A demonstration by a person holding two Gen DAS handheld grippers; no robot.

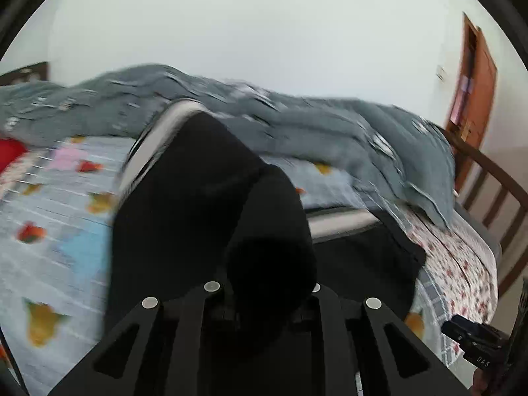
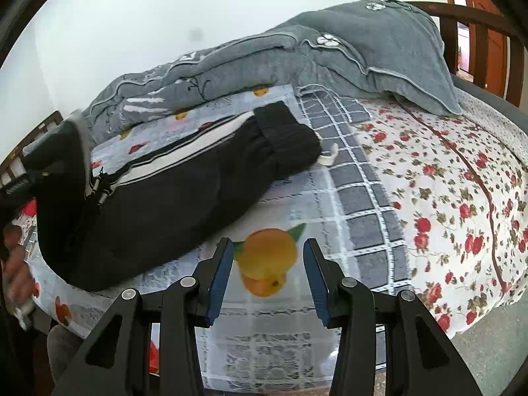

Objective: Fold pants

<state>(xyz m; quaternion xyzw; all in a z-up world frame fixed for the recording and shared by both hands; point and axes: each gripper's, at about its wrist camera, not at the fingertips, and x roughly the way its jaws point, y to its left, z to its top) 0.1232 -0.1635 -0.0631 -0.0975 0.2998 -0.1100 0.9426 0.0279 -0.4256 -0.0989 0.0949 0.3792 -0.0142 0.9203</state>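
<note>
Black pants with white side stripes lie on the bed, cuffed leg end pointing toward the far side. My left gripper is shut on a bunch of the black pants fabric and lifts it above the bed; the cloth hides its fingertips. That gripper also shows in the right wrist view at the far left, holding the raised pants end. My right gripper is open and empty, its blue pads hovering over the bed sheet near the front edge, to the right of the pants.
A rumpled grey quilt lies along the far side of the bed. A fruit-print sheet and a red-flower sheet cover the mattress. A wooden footboard and a brown door stand at the right.
</note>
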